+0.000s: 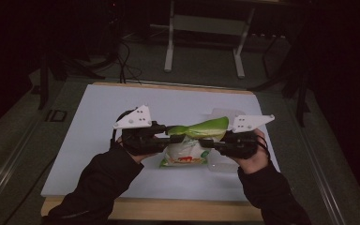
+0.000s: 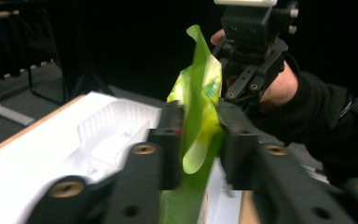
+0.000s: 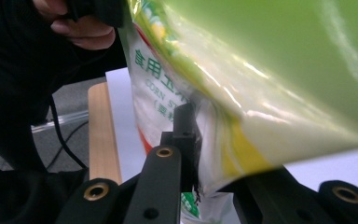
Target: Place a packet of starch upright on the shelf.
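Bag (image 1: pixel 192 140) hangs between your two claws, just above white table (image 1: pixel 98 140). Right claw (image 1: pixel 207 142) pinches bag tight. Left claw (image 1: pixel 165 139) jaws part open around green top (maybe touching). Bag's long side runs claw to claw.

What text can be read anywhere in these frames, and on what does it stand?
"食用玉" on the bag, in green.
"CORN ST", cut off by the right gripper, on the bag below that.
Red print low on the bag's front in the high view: too blurred to read.
Print on the bag in the left gripper view: blurred, unreadable.
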`<action>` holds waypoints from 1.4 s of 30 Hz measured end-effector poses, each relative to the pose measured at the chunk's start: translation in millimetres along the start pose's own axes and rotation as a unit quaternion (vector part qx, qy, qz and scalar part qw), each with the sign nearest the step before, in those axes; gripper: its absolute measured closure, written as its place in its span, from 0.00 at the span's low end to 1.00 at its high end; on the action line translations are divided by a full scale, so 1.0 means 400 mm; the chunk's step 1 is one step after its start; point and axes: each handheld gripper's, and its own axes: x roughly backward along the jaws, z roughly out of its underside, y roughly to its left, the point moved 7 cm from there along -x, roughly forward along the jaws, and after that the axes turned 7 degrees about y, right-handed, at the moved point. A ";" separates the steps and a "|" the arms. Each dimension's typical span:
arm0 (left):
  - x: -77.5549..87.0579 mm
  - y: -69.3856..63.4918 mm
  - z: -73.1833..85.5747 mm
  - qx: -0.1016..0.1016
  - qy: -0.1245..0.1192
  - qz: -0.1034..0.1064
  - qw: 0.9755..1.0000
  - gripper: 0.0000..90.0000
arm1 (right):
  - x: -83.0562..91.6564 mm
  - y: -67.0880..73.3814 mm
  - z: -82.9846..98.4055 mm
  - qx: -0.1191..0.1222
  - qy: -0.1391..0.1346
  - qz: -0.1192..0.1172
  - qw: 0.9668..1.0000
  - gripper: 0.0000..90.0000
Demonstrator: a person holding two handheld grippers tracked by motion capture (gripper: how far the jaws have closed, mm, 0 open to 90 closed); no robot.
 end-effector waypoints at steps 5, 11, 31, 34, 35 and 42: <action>0.010 0.009 -0.001 0.004 -0.019 -0.018 1.000 0.41 | 0.028 -0.015 -0.012 0.004 -0.004 0.014 1.000 0.93; 0.012 0.019 0.019 0.015 -0.016 -0.028 0.999 0.13 | 0.074 -0.033 -0.030 0.004 -0.018 0.023 1.000 0.93; 0.055 0.062 0.266 0.045 0.049 -0.076 0.995 0.01 | 0.259 -0.154 -0.051 -0.018 -0.050 0.110 0.992 0.93; 0.061 0.070 0.311 0.065 0.060 -0.083 0.993 0.01 | 0.273 -0.177 -0.029 -0.031 -0.052 0.120 0.991 0.93; 0.063 0.071 0.326 0.075 0.063 -0.081 0.992 0.01 | 0.276 -0.186 -0.020 -0.036 -0.051 0.123 0.991 0.93; 0.073 0.079 0.404 0.101 0.083 -0.101 0.986 0.00 | 0.270 -0.244 0.052 -0.074 -0.037 0.141 0.987 0.93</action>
